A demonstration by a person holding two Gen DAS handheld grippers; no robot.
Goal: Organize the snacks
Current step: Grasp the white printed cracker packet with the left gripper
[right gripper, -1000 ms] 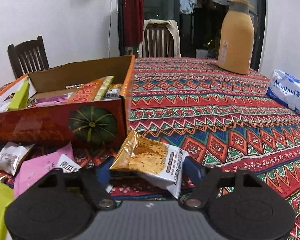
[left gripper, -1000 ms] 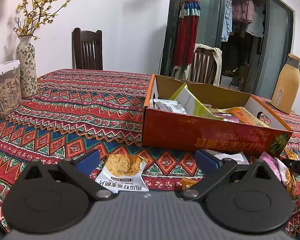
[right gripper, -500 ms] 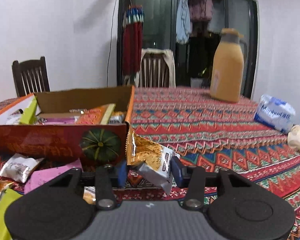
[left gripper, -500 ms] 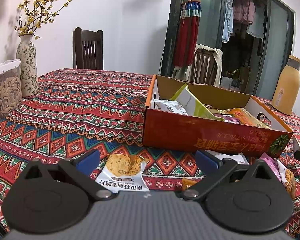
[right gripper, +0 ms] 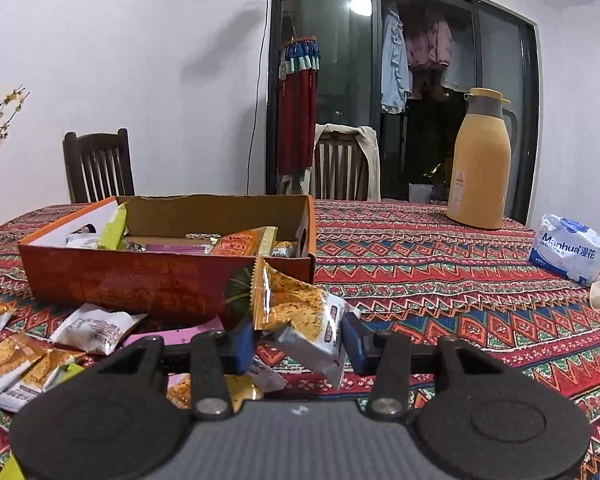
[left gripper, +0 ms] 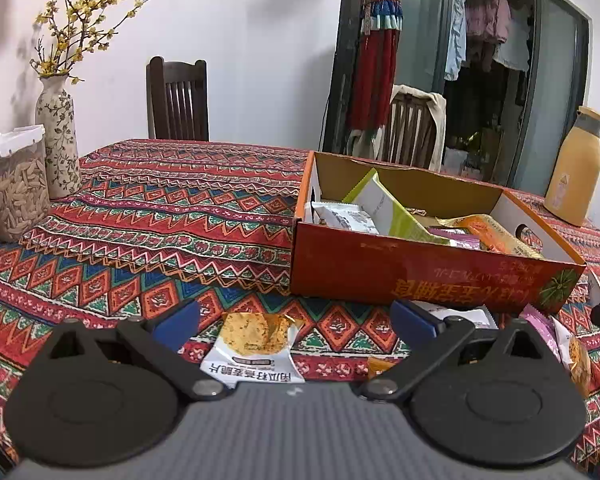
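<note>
An open orange cardboard box [left gripper: 420, 276] [right gripper: 140, 280] holds several snack packets on the patterned tablecloth. My right gripper [right gripper: 298, 344] is shut on a gold-and-white snack packet [right gripper: 300, 320] and holds it above the table, in front of the box's right corner. My left gripper [left gripper: 296, 320] is open and low over the table, with a white-and-orange cracker packet [left gripper: 256, 348] lying between its blue fingers [left gripper: 180, 318]. Several loose packets [right gripper: 92, 326] lie in front of the box.
A vase with yellow flowers [left gripper: 58, 140] and a clear jar of seeds [left gripper: 14, 188] stand at the left. A tan thermos jug [right gripper: 482, 164] and a white tissue pack [right gripper: 568, 248] stand at the right. Chairs [left gripper: 178, 100] line the far edge.
My right gripper has closed on the snack packet and lifted it up off the table. My left gripper has barely moved and stays open.
</note>
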